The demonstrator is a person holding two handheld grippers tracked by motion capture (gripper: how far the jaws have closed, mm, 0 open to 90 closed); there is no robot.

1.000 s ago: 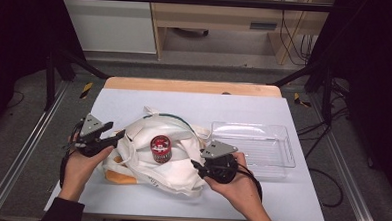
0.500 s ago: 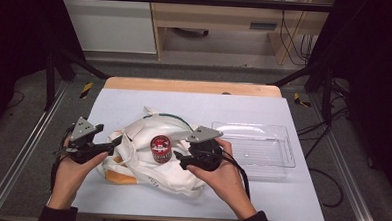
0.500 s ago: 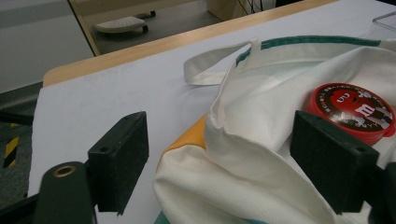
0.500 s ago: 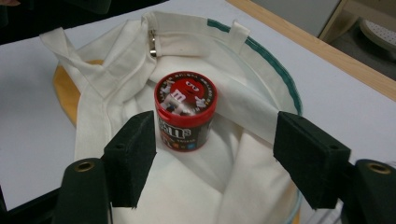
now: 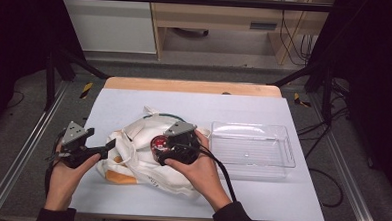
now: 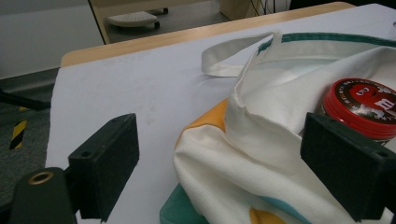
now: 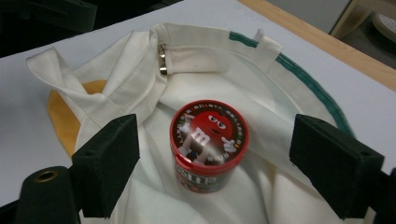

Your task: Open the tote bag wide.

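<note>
With both grippers spread, jaws just opened, nothing clamped: red candy tub upright in cloth bag mid-desk. Right gripper straddles tub; loose fabric may snag, tipping it. Left gripper beside bag's left edge.

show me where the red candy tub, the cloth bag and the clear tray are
red candy tub (image 7: 209,132), right gripper view, on its lid.
cloth bag (image 5: 132,160), high view, on its white side.
clear tray (image 5: 253,128), high view, on its far rim.

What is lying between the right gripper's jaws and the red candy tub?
Nothing: in the right gripper view the open right gripper faces the red candy tub directly, above the cloth bag.
</note>
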